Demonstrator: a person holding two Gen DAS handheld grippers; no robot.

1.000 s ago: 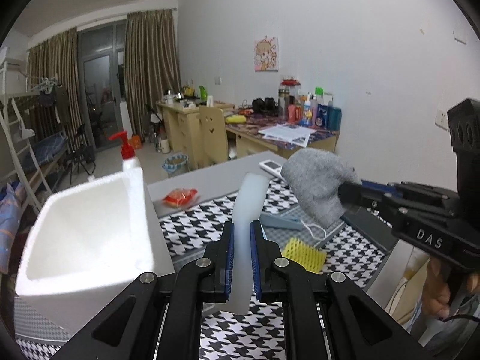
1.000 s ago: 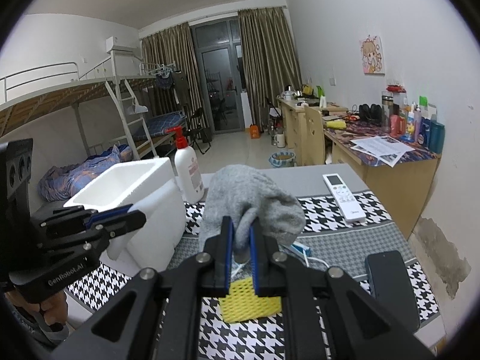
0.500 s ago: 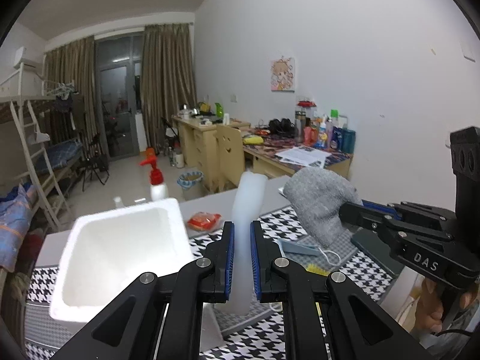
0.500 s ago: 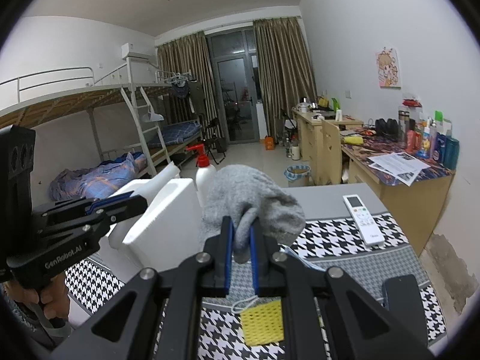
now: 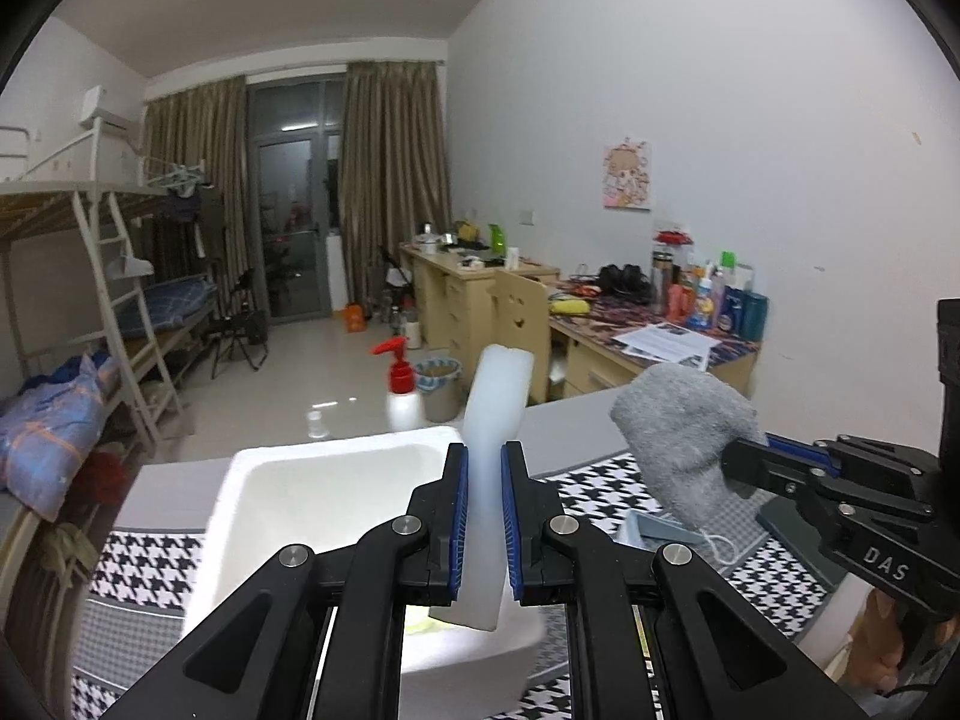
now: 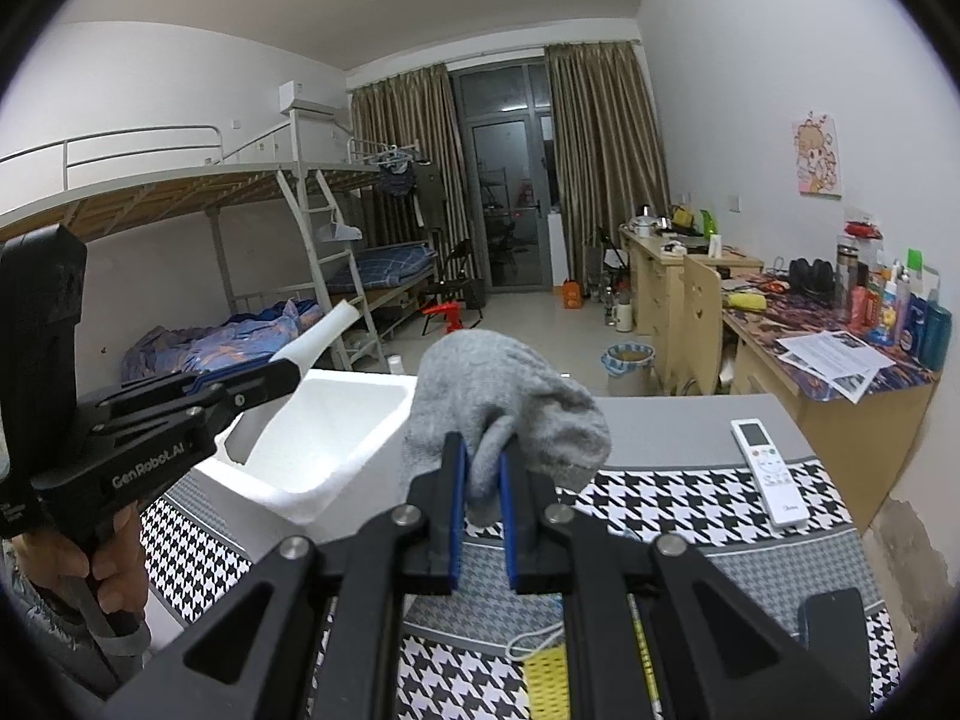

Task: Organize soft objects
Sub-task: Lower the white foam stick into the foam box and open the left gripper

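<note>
both tools are loaded. left tool [image 5: 483, 516] is clamped on a white foam strip [image 5: 495, 420], which stands up between its blue pads; right tool [image 6: 480, 498] is pinched shut on a fold of a grey knit sock [image 6: 504, 396], the rest of it bunched above the pads. each is gripped low, i'd say so the soft stuff stays under control instead of flopping out.

both are held up in the air, off the surface [image 6: 678, 420], and close to the white foam box [image 5: 336, 492], which sits open-topped on the checked cloth [image 6: 678, 498]. the strip hangs right over the box's near rim; the sock is just to the right of the box. that looks like the drop-off bin, and both pieces seem about ready to go in.

the inside of the box looks bare white where i can see it; a yellowish patch shows low behind the left tool, too hidden to name.

still out on the cloth: a yellow mesh piece [image 6: 546, 684], with a white cord near it.
</note>
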